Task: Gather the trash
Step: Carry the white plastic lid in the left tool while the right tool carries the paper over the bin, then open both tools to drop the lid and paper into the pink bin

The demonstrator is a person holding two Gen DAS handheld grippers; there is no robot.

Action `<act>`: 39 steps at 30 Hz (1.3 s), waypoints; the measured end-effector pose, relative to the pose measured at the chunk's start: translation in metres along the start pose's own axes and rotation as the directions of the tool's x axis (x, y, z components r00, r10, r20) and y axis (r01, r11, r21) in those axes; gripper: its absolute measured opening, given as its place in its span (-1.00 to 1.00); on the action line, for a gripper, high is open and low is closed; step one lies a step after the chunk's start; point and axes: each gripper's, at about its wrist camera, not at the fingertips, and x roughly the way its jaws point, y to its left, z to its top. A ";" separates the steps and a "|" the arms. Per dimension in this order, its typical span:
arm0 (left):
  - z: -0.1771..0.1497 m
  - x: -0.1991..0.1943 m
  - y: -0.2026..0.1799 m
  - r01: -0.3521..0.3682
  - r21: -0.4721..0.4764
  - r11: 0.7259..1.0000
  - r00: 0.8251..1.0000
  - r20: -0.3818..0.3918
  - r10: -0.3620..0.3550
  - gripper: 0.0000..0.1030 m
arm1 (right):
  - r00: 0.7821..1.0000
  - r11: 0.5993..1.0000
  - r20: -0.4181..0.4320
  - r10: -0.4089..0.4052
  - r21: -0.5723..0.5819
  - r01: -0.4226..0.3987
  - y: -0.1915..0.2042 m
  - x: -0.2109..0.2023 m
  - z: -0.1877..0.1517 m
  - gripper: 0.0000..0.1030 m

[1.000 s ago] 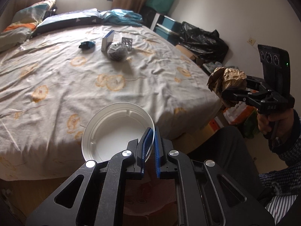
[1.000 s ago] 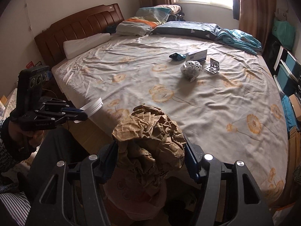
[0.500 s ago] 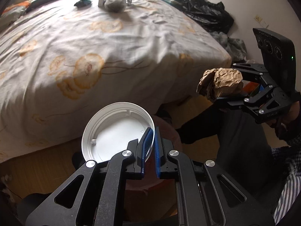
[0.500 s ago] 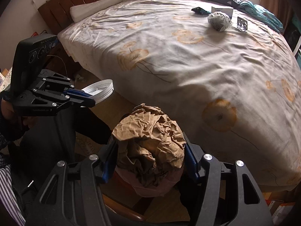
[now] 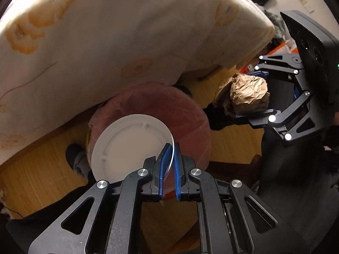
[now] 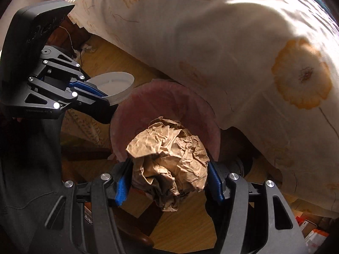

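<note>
Holding both sets of tongs above the pink-lined bin (image 5: 186, 114), we see our left tongs (image 5: 170, 148) clamped on the rim of a white round lid (image 5: 129, 146), whose disc spreads to the left of the blue pads and hangs over the bin's mouth. Our right tongs (image 6: 169, 173) grip a crumpled ball of brown paper (image 6: 169, 150), squeezed between the two blue pads, with a loose fold drooping below them. From the right wrist view the paper sits right in front of the bin's opening, with the lid off to its left over the bin's edge. The bin stands on the wooden floor (image 5: 38, 169), just beside the bed's flowered sheet (image 6: 233, 42)
</note>
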 end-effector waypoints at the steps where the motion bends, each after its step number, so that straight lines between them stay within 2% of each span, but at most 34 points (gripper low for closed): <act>1: 0.001 0.007 0.002 -0.002 0.002 1.000 1.000 -0.017 0.002 -0.85 | 1.000 1.000 -0.013 0.002 0.000 -0.002 -0.001 0.006 0.000 0.16; 4: 0.004 0.030 0.008 0.013 -0.012 1.000 0.997 -0.076 -0.014 -0.85 | 0.999 1.000 -0.046 0.008 0.002 -0.008 -0.006 0.020 0.002 0.16; 12: 0.004 0.074 0.025 0.016 -0.048 0.999 0.984 -0.176 -0.024 -0.85 | 0.990 1.000 -0.137 0.017 -0.017 -0.019 -0.015 0.054 0.007 0.15; 19: 0.002 0.109 0.042 0.019 -0.080 0.997 0.970 -0.240 -0.038 -0.85 | 0.979 0.999 -0.204 0.015 -0.031 -0.022 -0.027 0.088 0.009 0.14; 28: -0.002 0.132 0.056 0.038 -0.112 0.993 0.962 -0.265 -0.066 -0.85 | 0.963 0.998 -0.267 0.046 -0.034 -0.057 -0.037 0.118 0.001 0.15; 30: -0.001 0.135 0.060 0.045 -0.114 0.992 0.964 -0.254 -0.073 -0.84 | 0.961 0.997 -0.269 0.060 -0.032 -0.071 -0.038 0.122 -0.001 0.18; 31: -0.001 0.135 0.060 0.039 -0.111 0.993 0.965 -0.254 -0.067 -0.83 | 0.959 0.996 -0.274 0.078 -0.025 -0.088 -0.040 0.126 -0.002 0.27; 32: 0.001 0.133 0.058 0.033 -0.105 0.994 0.966 -0.253 -0.059 -0.55 | 0.955 0.995 -0.284 0.087 -0.019 -0.097 -0.041 0.128 -0.002 0.56; 33: 0.002 0.131 0.057 0.030 -0.106 0.994 0.967 -0.248 -0.056 0.35 | 0.952 0.995 -0.294 0.088 -0.017 -0.097 -0.042 0.132 -0.003 0.90; 34: 0.003 0.128 0.057 0.028 -0.109 0.994 0.970 -0.239 -0.054 0.88 | 0.950 0.995 -0.300 0.088 -0.019 -0.099 -0.042 0.132 -0.005 0.90; 35: 0.003 0.125 0.057 0.044 -0.113 0.993 0.972 -0.223 -0.068 0.83 | 0.951 0.995 -0.299 0.077 -0.033 -0.091 -0.040 0.131 -0.007 0.91; 36: 0.003 0.123 0.057 0.060 -0.119 0.991 0.973 -0.213 -0.084 0.89 | 0.954 0.996 -0.294 0.063 -0.048 -0.081 -0.038 0.129 -0.007 0.91; 39: 0.005 0.117 0.061 0.041 -0.134 0.990 0.981 -0.183 -0.066 0.89 | 0.957 0.995 -0.285 0.062 -0.059 -0.082 -0.035 0.125 -0.009 0.91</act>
